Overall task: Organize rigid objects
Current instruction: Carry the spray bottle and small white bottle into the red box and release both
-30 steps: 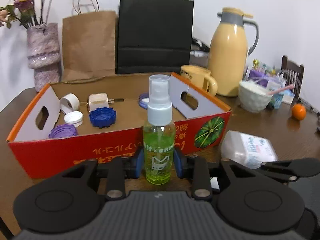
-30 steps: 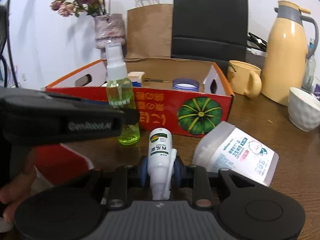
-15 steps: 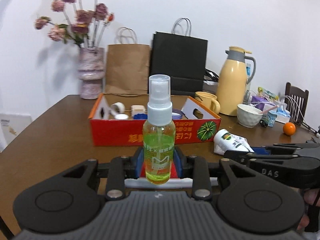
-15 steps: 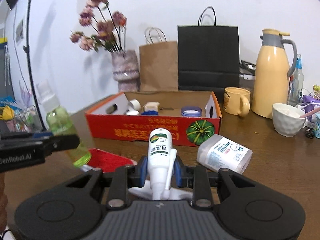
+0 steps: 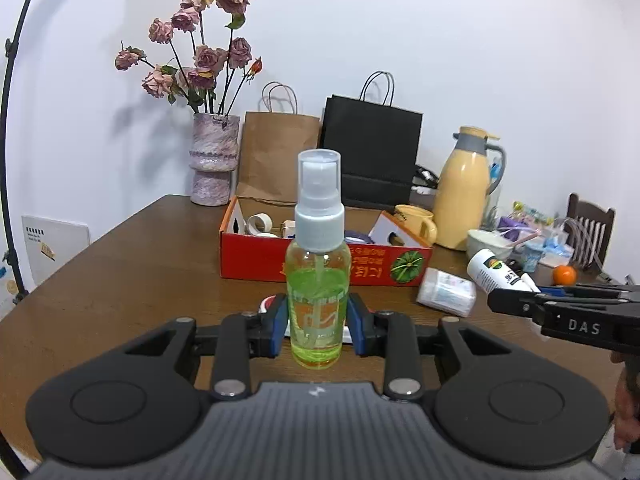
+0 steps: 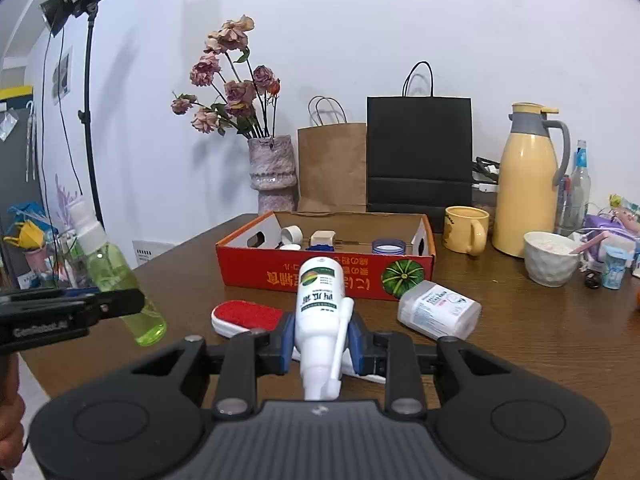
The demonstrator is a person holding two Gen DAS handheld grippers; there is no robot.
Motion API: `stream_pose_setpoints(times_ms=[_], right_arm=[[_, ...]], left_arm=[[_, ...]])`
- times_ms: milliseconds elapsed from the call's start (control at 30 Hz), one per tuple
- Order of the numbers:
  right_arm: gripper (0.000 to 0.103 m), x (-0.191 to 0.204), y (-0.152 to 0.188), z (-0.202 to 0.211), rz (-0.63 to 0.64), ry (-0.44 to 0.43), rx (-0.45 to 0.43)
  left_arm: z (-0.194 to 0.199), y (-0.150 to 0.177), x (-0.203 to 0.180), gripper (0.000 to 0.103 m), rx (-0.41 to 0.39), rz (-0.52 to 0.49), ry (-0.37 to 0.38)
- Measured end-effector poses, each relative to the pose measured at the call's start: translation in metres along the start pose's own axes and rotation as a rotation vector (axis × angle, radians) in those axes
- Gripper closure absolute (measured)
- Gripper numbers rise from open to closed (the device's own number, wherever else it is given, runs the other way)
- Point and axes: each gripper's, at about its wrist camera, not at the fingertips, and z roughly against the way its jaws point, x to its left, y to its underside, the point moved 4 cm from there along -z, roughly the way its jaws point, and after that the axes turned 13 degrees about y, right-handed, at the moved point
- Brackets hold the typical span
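We find both tongs loaded and held off the table. The left tongs (image 5: 318,330) are clamped on the lower body of a green spray bottle (image 5: 319,280), which stands upright between the blue pads. The right tongs (image 6: 322,346) are clamped on a white bottle (image 6: 320,312) with a long nozzle, base pointing away from the camera.

The red box (image 6: 304,276) sits well ahead of both hands, near the middle of the table (image 6: 540,340); caps and small parts already lie in it. Two items lie loose on the table in front of the box — a red brush (image 6: 246,316) and a white canister (image 6: 440,312) on its side.

Our judgement: the step in hand is carrying two picked items, and neither is placed yet. Where they are meant to go we cannot tell from this view; the box is the likely place. If so, the next move calls for bringing each bottle over the box wall, lowering it onto free floor clear of the caps, then opening the pads — one hand at a time, so the two do not cross.
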Motion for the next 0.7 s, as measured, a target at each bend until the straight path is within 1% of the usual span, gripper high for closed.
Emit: stream_pose_setpoints(times_ms=[100,200,300,400,567,633,700], right_arm=[[0.076,-0.005,0.002,0.019,-0.037,-0.018,-0.041],[0.076,-0.008,0.006,0.031,-0.044,-0.031,-0.044],[0.076,-0.010,0.008,0.042,-0.036,-0.031,-0.057],[0.076,-0.013,0.005,0.049,-0.045,-0.023,-0.072],[0.076,-0.021,-0.015,0.039,-0.042,-0.020,-0.089],[0.076,-0.024,-0.029,0.029,-0.035,-0.027,-0.096],[0.076,-0.028,-0.043,0.015,-0.054,-0.062,-0.086]], left_arm=[[0.010,-0.001,-0.005,0.072,0.003,-0.011,-0.013],[0.023,-0.002,-0.013,0.072,-0.018,-0.030,-0.027],[0.036,-0.004,-0.020,0.072,-0.033,-0.030,-0.020],[0.042,-0.009,-0.021,0.072,-0.043,-0.016,-0.005],[0.027,-0.029,-0.012,0.072,-0.051,-0.007,0.014],[0.011,-0.043,-0.005,0.072,-0.052,0.000,0.036],[-0.009,-0.057,0.002,0.072,-0.032,0.004,0.038]])
